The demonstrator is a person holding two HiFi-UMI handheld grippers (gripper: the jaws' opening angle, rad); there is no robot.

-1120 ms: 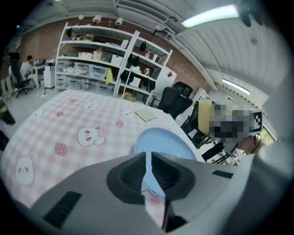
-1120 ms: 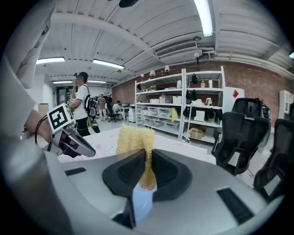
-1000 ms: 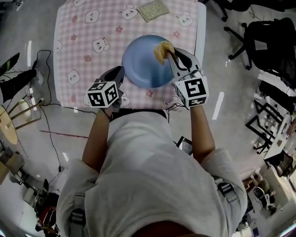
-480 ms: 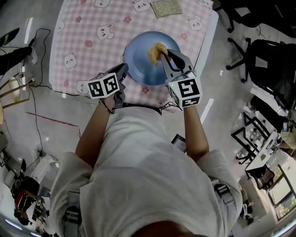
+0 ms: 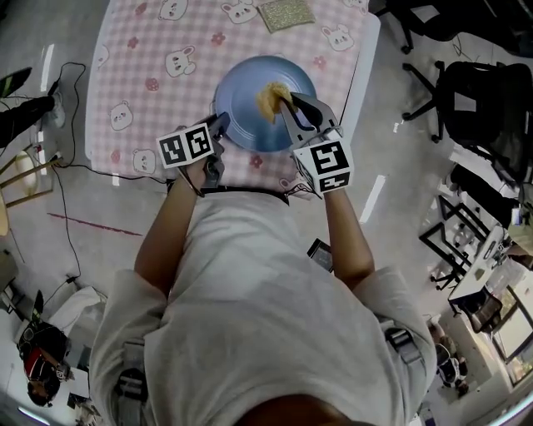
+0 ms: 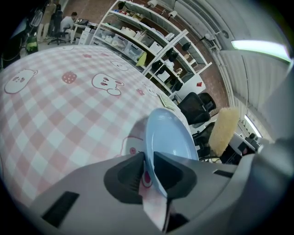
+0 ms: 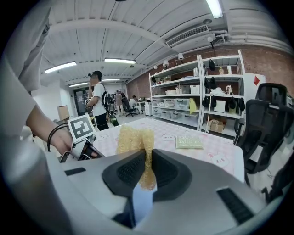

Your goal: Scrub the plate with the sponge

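Plate (image 5: 240, 106): smooth, slight gloss; plastic or glazed ware, can't tell which. Sponge (image 5: 270, 100): coarse open-pored foam, matt. Tablecloth (image 5: 141, 91): matt cloth w/ checked print. Scouring pad (image 5: 285, 14): rough, glittery fibre. Left gripper (image 6: 148, 158) & right gripper (image 7: 148, 160): matt grey plastic; pads (image 7: 131, 170) black, ribbed, matt.

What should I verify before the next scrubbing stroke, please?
1. Left tongs shut on the near rim of the round light-blue plate: ok.
2. Right tongs pinching the yellow porous sponge: ok.
3. Sponge over the plate's face rather than its rim: ok, by the head view.
4. Sponge actually pressing on the plate: cannot tell.
5. Plate lying flat on the pink checked tablecloth: cannot tell.
6. Square glittery pad apart from the plate, near the far table edge: ok.
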